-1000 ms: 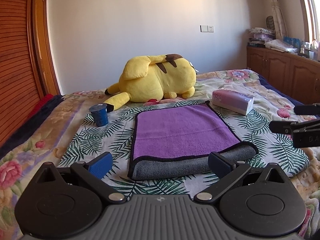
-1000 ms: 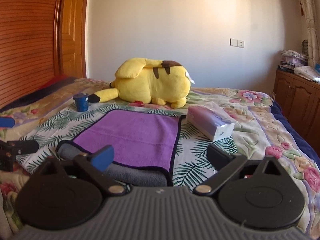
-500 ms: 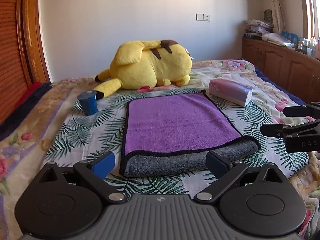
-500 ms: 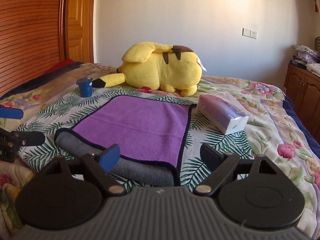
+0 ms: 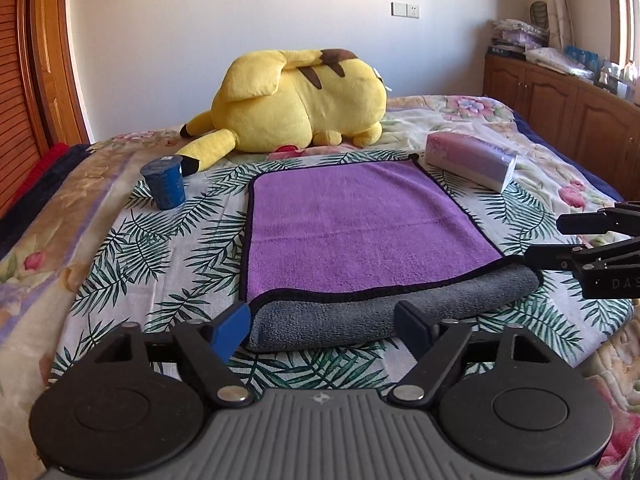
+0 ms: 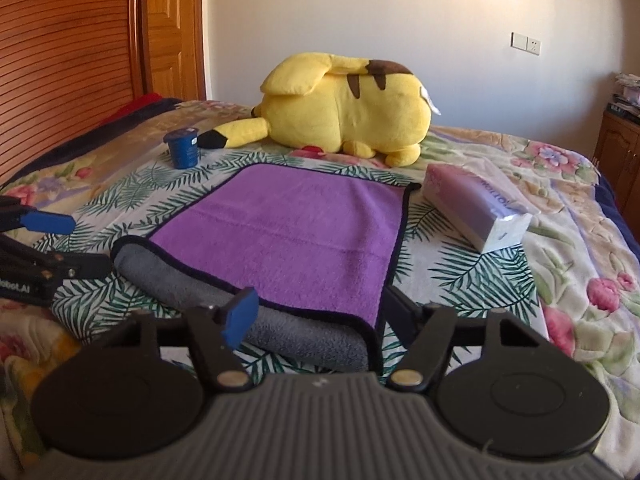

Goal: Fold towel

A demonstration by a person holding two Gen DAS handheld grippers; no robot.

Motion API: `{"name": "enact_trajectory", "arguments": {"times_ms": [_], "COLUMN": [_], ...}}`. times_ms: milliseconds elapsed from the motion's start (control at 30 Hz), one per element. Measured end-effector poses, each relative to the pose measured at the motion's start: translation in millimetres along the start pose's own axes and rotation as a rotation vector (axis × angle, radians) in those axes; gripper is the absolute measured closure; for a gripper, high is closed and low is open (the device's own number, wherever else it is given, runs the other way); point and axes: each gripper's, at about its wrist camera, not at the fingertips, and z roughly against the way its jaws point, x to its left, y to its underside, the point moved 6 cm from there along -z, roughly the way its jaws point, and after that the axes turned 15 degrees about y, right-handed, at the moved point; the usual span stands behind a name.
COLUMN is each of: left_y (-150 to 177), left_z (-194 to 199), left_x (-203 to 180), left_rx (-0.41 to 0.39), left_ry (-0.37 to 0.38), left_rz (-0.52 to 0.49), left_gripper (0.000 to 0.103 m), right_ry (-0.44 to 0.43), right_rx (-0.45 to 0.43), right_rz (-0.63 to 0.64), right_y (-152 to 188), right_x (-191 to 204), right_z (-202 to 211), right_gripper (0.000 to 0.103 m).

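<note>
A purple towel (image 5: 352,224) with a black hem and grey underside lies on the bed; it also shows in the right wrist view (image 6: 296,236). Its near edge is turned up into a grey fold (image 5: 384,312). My left gripper (image 5: 322,322) is open, close in front of the fold's left end, holding nothing. My right gripper (image 6: 316,310) is open at the fold's right corner, holding nothing. Each gripper shows at the edge of the other's view: the right (image 5: 592,248), the left (image 6: 44,240).
A big yellow plush toy (image 5: 296,100) lies behind the towel. A blue cup (image 5: 164,182) stands at the left. A pink tissue pack (image 5: 472,158) lies at the right. Wooden cabinets (image 5: 560,100) line the right wall, a wooden door (image 6: 80,40) the left.
Both grippers have moved forward and lower toward the towel's near folded edge. They stay open. The towel has not moved.
</note>
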Motion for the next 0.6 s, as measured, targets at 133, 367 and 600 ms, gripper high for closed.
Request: {"name": "enact_trajectory", "arguments": {"times_ms": [133,367,600], "left_y": [-1,-4,-3], "left_z": [-7,-21,-35], "left_x": [8,24,40], "left_rx": [0.005,0.016,0.039], "left_ry": [-0.008,-0.02,-0.029], "left_rz": [0.01,0.024,0.039], "left_gripper": [0.047,0.049,0.054], "right_ry": [-0.012,-0.019,-0.012], "right_rx": [0.017,0.049,0.085], "right_rz": [0.007,0.006,-0.008], "right_y": [1,3,6], "right_x": [1,-2,-8], "right_z": [-8,-22,-35], "right_gripper": [0.04,0.044,0.044]}}
